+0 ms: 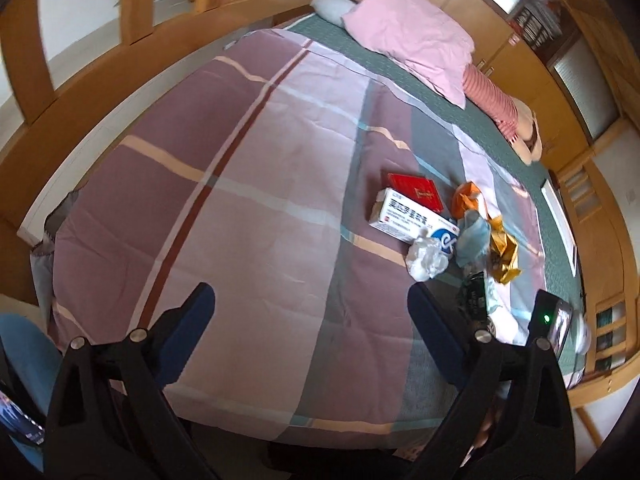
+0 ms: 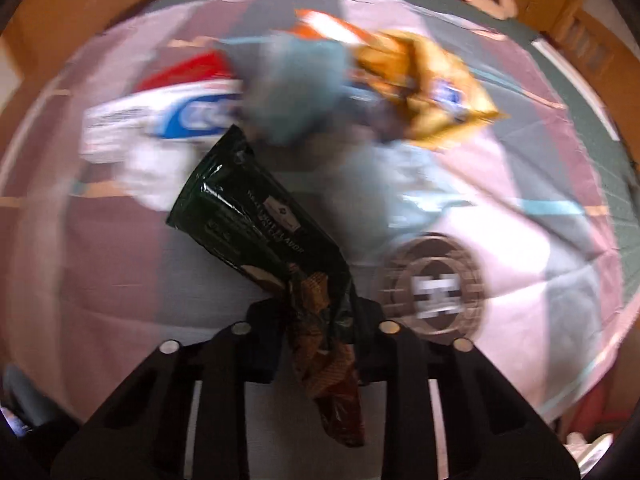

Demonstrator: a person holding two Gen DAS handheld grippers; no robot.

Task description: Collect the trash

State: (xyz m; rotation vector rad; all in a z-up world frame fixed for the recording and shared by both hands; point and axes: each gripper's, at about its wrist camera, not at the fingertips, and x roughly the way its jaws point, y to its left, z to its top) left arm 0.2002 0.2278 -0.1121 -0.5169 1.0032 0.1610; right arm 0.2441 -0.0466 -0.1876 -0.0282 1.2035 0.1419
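A pile of trash lies on the bed's striped cover (image 1: 260, 184): a red box (image 1: 416, 190), a white medicine box (image 1: 404, 218), a crumpled white tissue (image 1: 426, 258), a blue face mask (image 1: 474, 236), an orange wrapper (image 1: 466, 196) and a gold wrapper (image 1: 504, 252). My left gripper (image 1: 312, 300) is open and empty, held above the cover left of the pile. My right gripper (image 2: 316, 316) is shut on a dark green snack wrapper (image 2: 248, 216), lifted over the blurred pile. The gold wrapper (image 2: 424, 84) and the mask (image 2: 292, 92) lie beyond it. A round brown lid (image 2: 436, 284) lies at the right.
A pink pillow (image 1: 412, 28) and a doll in striped clothes (image 1: 500, 108) lie at the head of the bed. Wooden cabinets (image 1: 592, 184) run along the far side. The right gripper's body (image 1: 548, 320) shows at the left view's lower right.
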